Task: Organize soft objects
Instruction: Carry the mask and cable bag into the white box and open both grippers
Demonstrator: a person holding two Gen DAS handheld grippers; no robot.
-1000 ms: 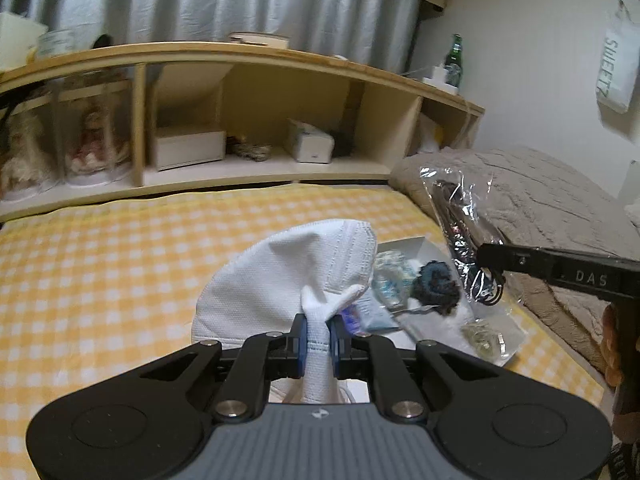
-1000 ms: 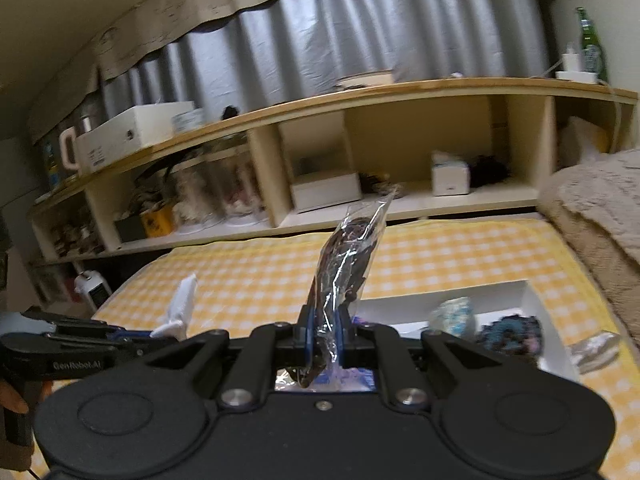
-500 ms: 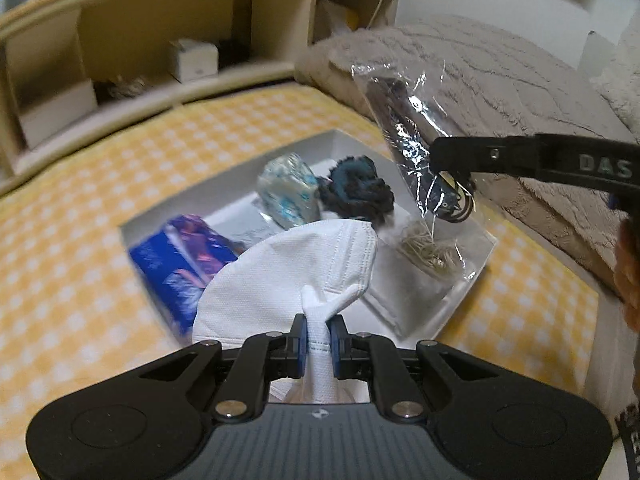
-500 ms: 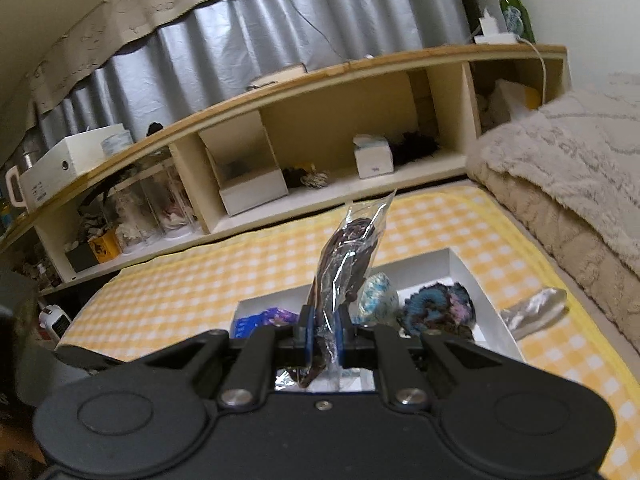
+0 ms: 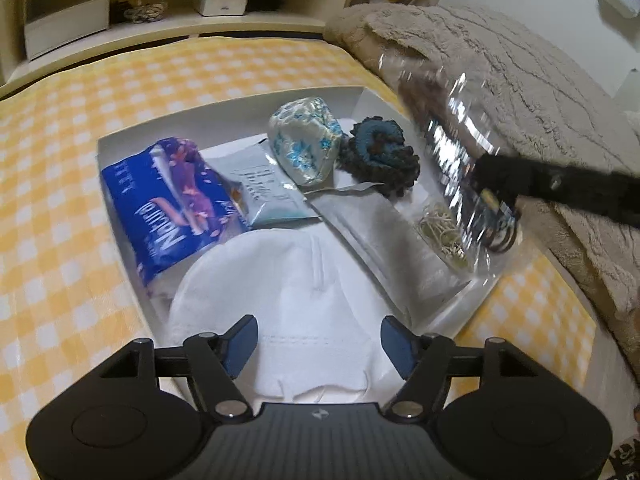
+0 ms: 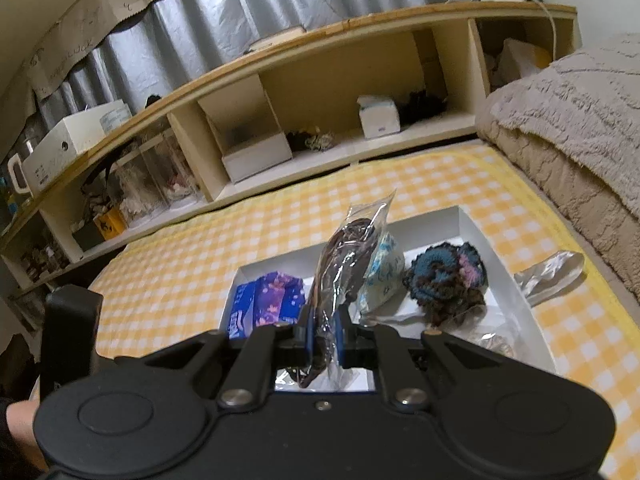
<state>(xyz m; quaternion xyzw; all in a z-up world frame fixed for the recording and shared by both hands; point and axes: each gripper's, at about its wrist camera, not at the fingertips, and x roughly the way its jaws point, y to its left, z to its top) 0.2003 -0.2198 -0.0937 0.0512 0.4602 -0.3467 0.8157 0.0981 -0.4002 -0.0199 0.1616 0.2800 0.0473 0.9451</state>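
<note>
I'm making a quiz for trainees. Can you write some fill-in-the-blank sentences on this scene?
1. The left gripper is ____.
2. The right gripper is shut on a clear ____.
3. The white mask lies in the white ____.
4. The sheet has a yellow-and-white ____ pattern.

Missing words: open; bag; box; checked

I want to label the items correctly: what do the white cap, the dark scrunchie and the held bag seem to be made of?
Cap: seemingly soft matte cloth; it shows stitching.
Scrunchie: apparently crocheted yarn; loopy and fuzzy.
Bag: clear glossy plastic film; it crinkles and glints.
</note>
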